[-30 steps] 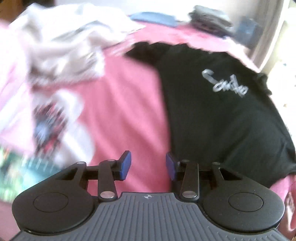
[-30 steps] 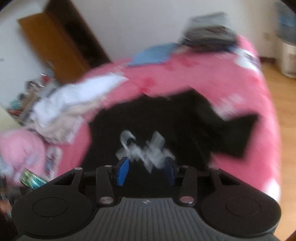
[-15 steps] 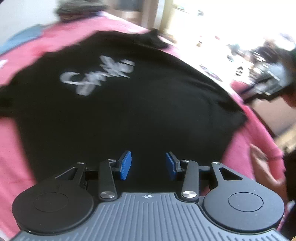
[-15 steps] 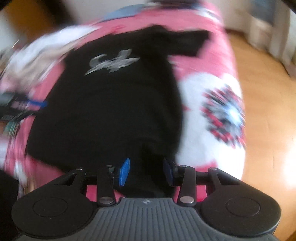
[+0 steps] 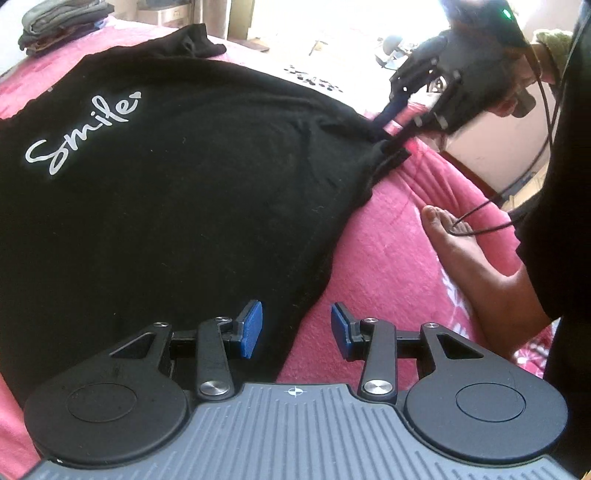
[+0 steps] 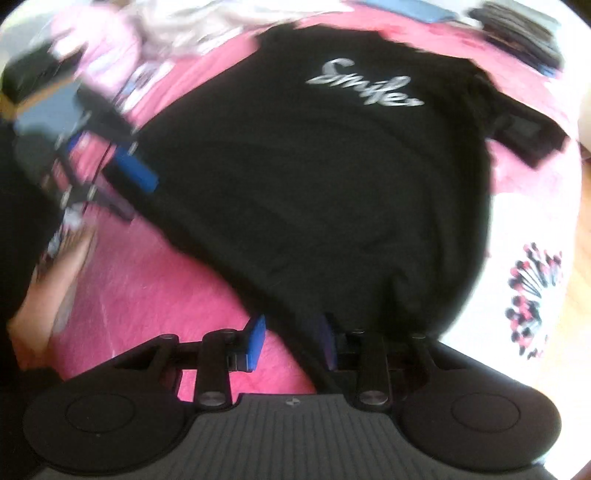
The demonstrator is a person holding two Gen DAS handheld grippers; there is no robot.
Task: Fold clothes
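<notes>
A black T-shirt [image 5: 166,206] with a white "Smile" print lies flat on a pink bed cover [image 5: 388,266]. My left gripper [image 5: 295,330] is open over its near hem: one pad is above the black cloth, the other above the pink cover. In the right wrist view the shirt [image 6: 314,192] fills the middle. My right gripper [image 6: 291,343] straddles the hem at the other bottom corner. Its jaws are closing, with the cloth edge between them and a gap still showing. The left wrist view shows the right gripper [image 5: 399,122] at that bunched corner; the right wrist view shows the left gripper [image 6: 129,188].
A person's bare foot [image 5: 454,236] rests on the cover beside the shirt, with a cable over it. Folded dark clothes [image 5: 59,22] are stacked at the far end of the bed. A loose pale clothes pile [image 6: 166,22] lies at the far left. Wooden floor [image 6: 583,229] borders the bed.
Both views have swung down from the far end of the bed to the shirt's near hem. The right jaws stand closer together than before. The left jaws have kept their width.
</notes>
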